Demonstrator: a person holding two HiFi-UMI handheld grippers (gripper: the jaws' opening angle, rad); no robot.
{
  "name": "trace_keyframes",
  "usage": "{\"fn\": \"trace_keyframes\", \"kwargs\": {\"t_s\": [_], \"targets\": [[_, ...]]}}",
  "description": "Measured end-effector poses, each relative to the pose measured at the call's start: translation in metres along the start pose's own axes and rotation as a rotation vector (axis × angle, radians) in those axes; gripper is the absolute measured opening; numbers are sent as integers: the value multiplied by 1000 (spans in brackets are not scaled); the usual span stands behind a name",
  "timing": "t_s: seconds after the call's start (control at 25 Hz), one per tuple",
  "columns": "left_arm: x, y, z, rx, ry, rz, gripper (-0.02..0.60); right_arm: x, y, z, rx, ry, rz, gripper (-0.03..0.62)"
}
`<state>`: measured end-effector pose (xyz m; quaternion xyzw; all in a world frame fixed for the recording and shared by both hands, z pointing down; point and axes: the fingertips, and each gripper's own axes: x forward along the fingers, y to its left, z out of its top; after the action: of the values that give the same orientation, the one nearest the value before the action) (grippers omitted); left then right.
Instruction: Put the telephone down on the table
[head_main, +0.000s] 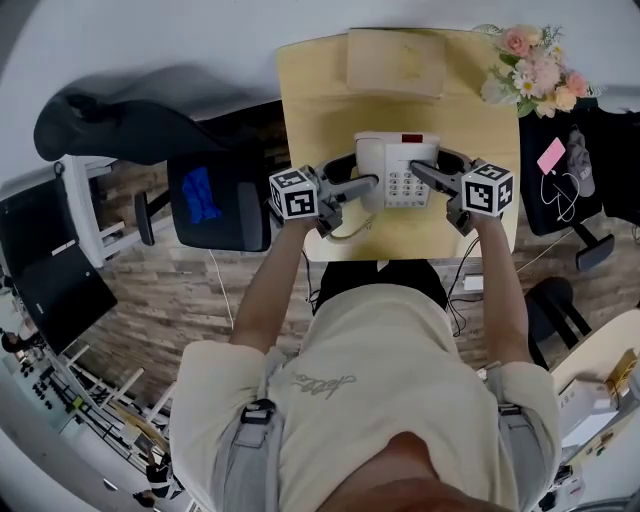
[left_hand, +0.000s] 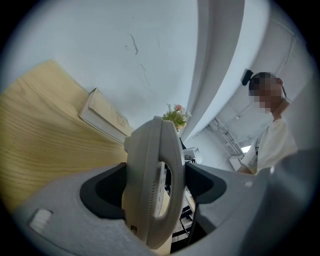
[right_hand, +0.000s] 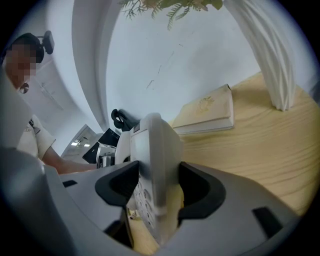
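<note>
Gripped the telephone (head_main: 396, 168) from both flanks: with the left gripper (head_main: 365, 184) clenched across the side bearing the handset (left_hand: 174, 165), and with the right gripper (head_main: 421, 173) clenched across the keypad side. Confirmed at centre-bottom of the left gripper view by dark pads (left_hand: 107, 187) pressed against both faces of the pale casing. Confirmed likewise in the right gripper view, with keys (right_hand: 145, 200) showing just below the pinch.

Held it over the near half of the table (head_main: 315, 110), centre-top of the head view, not far from the front edge. Could not tell whether the base touched the wood or hung just above it. Left a curl of cord (head_main: 352, 229) trailing at that front edge, just below the left gripper. Shared the tabletop with a book (head_main: 395, 62) at the top of the frame and flowers (head_main: 535, 70) at upper right, both well apart from the phone.

Judged the likely hazards from here as follows. Risked a tilt or twist by opening one side before the other. Risked shaking the handset off its cradle by letting go while airborne. Risked a slide off the front edge by setting down too near it. Risked snagging the cord under the base, or on the left gripper during withdrawal.
</note>
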<state>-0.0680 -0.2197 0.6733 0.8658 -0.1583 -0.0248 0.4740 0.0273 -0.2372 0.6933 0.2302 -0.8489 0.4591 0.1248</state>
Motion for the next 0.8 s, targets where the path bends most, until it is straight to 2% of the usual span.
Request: {"fn": "trace_keyframes", "kwargs": {"t_s": [0.32, 0.6, 0.8], "targets": [[0, 24, -6, -69, -4, 22, 362, 16, -17, -6, 46, 35, -3, 239], [0, 41, -16, -117, 34, 37, 362, 29, -31, -15, 70, 80, -10, 241], [0, 52, -21, -182, 38, 44, 362, 35, -39, -20, 102, 96, -11, 241]]}}
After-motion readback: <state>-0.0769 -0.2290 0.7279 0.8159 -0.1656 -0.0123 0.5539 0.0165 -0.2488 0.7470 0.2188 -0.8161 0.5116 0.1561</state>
